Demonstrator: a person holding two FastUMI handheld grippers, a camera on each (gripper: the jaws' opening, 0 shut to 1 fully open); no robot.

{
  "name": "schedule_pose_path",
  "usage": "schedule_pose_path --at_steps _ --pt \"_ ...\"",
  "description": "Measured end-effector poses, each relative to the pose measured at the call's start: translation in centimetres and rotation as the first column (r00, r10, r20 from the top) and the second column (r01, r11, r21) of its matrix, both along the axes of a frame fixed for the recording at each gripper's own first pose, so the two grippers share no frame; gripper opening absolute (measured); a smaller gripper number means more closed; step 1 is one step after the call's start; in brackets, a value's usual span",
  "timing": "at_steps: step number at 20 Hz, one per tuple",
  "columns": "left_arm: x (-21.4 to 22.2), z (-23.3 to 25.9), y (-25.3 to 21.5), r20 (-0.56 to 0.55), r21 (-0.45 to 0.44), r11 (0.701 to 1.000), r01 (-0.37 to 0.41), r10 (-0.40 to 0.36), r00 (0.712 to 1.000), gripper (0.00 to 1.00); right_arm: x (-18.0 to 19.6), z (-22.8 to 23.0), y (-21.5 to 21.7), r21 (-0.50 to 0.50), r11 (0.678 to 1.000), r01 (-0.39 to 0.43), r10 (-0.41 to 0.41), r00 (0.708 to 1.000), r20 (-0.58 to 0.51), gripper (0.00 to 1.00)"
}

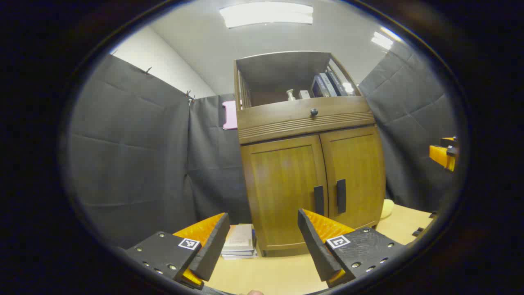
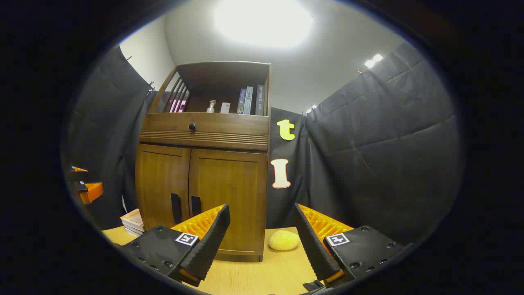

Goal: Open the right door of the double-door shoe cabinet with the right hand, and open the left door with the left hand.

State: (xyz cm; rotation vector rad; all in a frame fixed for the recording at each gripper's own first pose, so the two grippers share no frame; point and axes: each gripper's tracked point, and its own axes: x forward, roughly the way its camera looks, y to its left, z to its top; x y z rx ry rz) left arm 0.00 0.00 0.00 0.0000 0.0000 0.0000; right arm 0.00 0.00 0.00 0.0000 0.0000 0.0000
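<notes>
The brown wooden double-door shoe cabinet (image 1: 311,180) stands on the pale wooden worktop (image 2: 262,274) with both doors closed, while the left claw (image 1: 262,241) and right claw (image 2: 262,237) hover before it, fingers apart, holding nothing.

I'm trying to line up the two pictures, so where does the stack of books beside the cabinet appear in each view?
Left gripper view: the stack of books lies low centre, left of the shoe cabinet.
Right gripper view: it sits at lower left, again left of the cabinet.
Shared landmark: the round drawer knob.
</notes>
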Motion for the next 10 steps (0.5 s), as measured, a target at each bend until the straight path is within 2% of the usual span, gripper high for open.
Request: schedule_pose_path --at_steps 10 --pt "-0.33 0.22 -0.51 0.020 -0.015 1.000 -0.014 0.014 1.000 0.98 -0.12 -0.05 -0.08 0.010 1.000 -0.011 0.011 1.000 -0.005 0.98"
